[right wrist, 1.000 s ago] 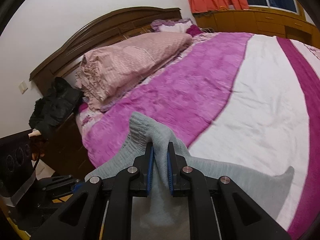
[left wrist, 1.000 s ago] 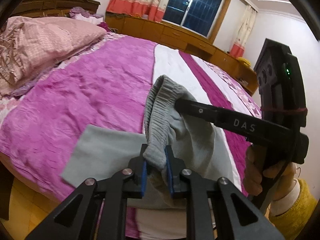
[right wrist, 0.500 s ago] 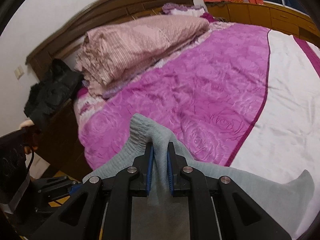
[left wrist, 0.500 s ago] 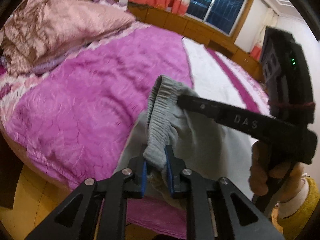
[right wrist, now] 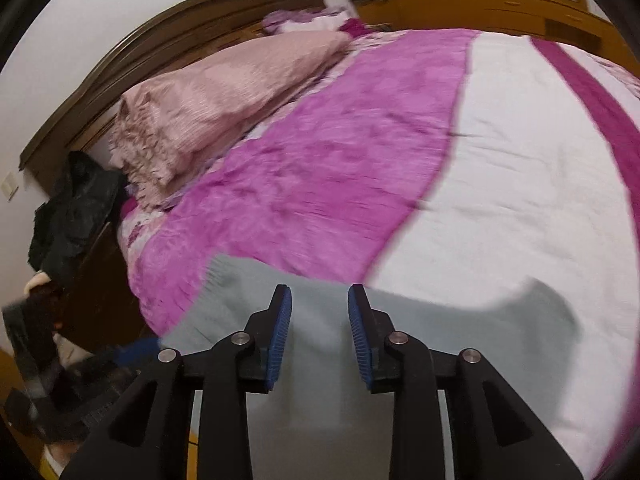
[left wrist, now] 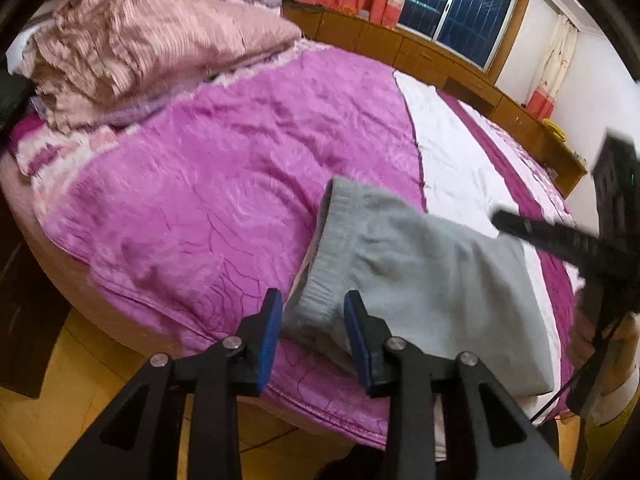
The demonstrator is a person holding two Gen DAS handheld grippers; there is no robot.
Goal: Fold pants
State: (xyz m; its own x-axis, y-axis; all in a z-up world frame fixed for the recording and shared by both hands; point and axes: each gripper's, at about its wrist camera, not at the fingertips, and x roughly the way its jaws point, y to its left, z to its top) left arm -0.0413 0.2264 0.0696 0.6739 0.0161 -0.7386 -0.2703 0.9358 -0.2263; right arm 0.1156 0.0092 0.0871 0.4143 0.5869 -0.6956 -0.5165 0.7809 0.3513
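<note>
The grey pants (left wrist: 420, 280) lie folded on the bed's near edge, with the ribbed waistband (left wrist: 324, 256) at their left side. My left gripper (left wrist: 314, 312) is open, its blue pads on either side of the waistband's lower corner without pinching it. My right gripper (right wrist: 319, 308) is open just above the pants (right wrist: 320, 360), which lie flat under it. The right gripper's black body also shows in the left wrist view (left wrist: 560, 240), over the pants' right side.
The bed has a magenta and white cover (left wrist: 240, 184). A pink folded quilt (left wrist: 132, 48) lies near the wooden headboard (right wrist: 160, 52). Dark clothes (right wrist: 72, 208) sit on a bedside unit. Wooden cabinets (left wrist: 440, 60) run under the window. Wood floor (left wrist: 60, 400) lies below.
Both grippers were shut on the waistband, holding it up. Both have opened and let go, and the pants have dropped onto the bed.
</note>
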